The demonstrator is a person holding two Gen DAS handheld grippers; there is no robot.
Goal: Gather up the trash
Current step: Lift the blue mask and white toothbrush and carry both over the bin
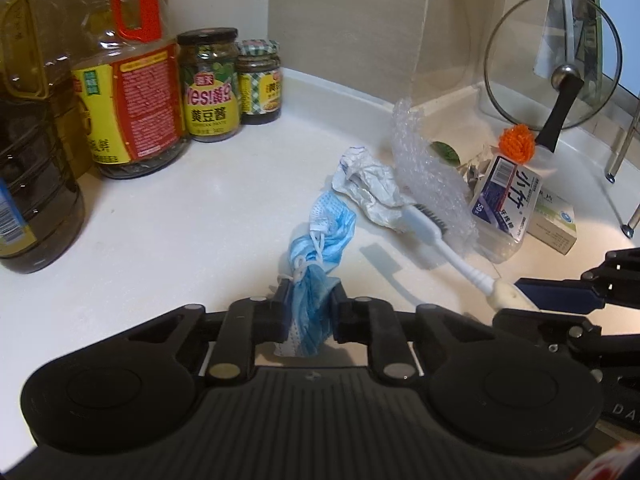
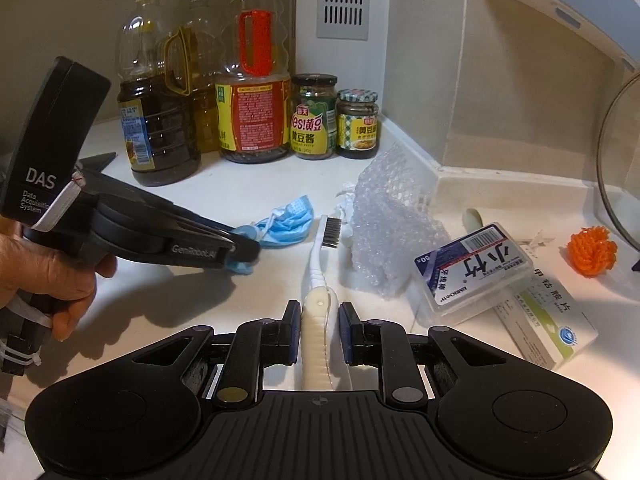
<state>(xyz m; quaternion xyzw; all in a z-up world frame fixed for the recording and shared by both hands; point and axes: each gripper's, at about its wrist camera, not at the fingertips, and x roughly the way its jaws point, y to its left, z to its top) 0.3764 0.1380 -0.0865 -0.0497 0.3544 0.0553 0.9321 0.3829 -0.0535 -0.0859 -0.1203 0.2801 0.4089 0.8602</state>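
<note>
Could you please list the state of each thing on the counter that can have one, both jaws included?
Left gripper: jaws shut on the mask.
Mask: crumpled, one end pinched.
Right gripper: jaws shut on the toothbrush handle.
Toothbrush: bristles up, head toward the wall.
Paper: crumpled, lying loose.
Bubble wrap: bunched up.
Jars: lids on.

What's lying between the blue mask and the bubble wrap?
Crumpled white paper lies between the face mask and bubble wrap, seen in the left wrist view.

A home kitchen is shown. Oil bottles [image 2: 160, 120] and sauce jars [image 2: 313, 116] are lined up at the far wall of a white counter [image 1: 180, 240]. A glass pot lid [image 1: 552, 60] is propped at the right.
</note>
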